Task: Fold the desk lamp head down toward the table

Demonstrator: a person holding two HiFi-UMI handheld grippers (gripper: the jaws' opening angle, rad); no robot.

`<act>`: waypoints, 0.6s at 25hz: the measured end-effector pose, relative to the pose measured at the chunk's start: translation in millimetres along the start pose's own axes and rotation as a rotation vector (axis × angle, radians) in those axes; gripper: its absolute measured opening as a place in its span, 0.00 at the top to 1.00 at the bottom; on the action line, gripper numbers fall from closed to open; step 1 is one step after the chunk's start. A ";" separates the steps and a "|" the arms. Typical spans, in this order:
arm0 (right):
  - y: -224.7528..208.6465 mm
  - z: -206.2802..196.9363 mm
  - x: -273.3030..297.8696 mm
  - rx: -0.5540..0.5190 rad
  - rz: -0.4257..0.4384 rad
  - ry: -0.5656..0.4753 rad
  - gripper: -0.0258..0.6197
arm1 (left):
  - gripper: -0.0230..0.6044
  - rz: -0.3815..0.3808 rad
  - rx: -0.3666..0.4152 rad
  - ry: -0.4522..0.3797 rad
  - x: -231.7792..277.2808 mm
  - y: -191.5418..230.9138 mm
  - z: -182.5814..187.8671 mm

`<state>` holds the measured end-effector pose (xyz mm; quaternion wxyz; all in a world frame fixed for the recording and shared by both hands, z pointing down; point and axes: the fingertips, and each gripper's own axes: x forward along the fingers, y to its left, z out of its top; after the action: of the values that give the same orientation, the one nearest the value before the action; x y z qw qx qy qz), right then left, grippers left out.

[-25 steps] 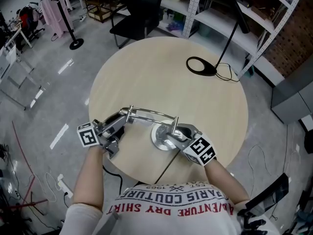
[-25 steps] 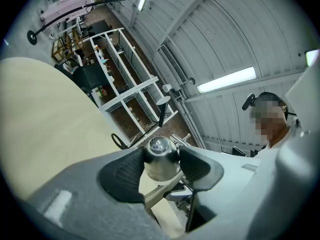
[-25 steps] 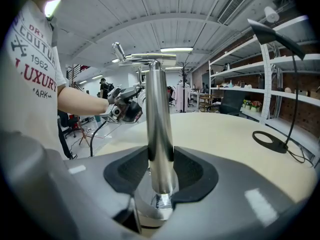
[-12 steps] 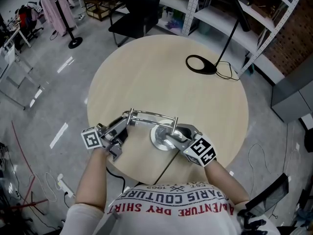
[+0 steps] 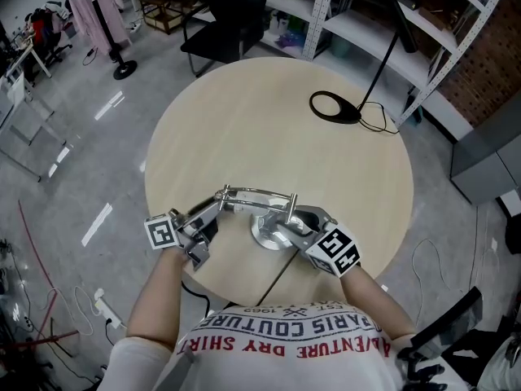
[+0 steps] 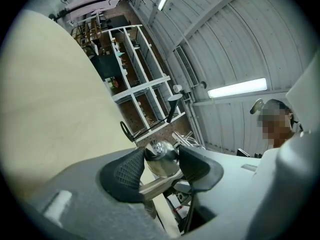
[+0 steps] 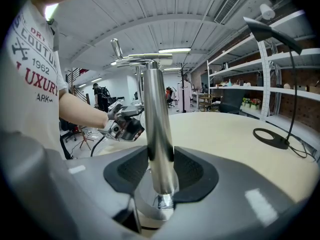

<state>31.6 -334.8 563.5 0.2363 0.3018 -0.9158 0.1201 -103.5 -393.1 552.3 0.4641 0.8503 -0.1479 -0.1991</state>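
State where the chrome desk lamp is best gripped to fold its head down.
Grip the lamp head from the left: it ends the long arm, giving leverage. Steady the upright post just above the base, from the right.

Only legible print is on the person's white T-shirt (image 5: 293,340). In the head view it sits upside down: black "PARIS COUTURE", red "ADVENTURE DRY SHIRT" on the adjacent line, and small "EST." and "1962" either side of a crossed emblem. The right gripper view catches the same T-shirt (image 7: 32,69) at the left edge, cropped by the frame: "DRY", "COUTU", red "LUXURY", and a smaller "ARK" under it.
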 end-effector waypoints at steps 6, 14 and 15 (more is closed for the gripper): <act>0.6 0.3 0.5 0.003 -0.002 0.001 0.71 | 0.63 0.021 0.004 0.013 -0.5 5.9 -7.1; -4.2 1.8 -0.1 0.058 -0.001 -0.008 0.70 | 0.63 0.072 0.002 -0.006 0.7 9.4 -11.1; -5.3 1.7 0.0 0.075 0.003 -0.009 0.69 | 0.63 0.102 0.032 0.000 -1.5 12.1 -11.0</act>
<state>34.2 -339.6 562.5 0.2208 0.3097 -0.9121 0.1531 -100.4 -390.8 568.2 0.4601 0.8489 -0.1941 -0.1729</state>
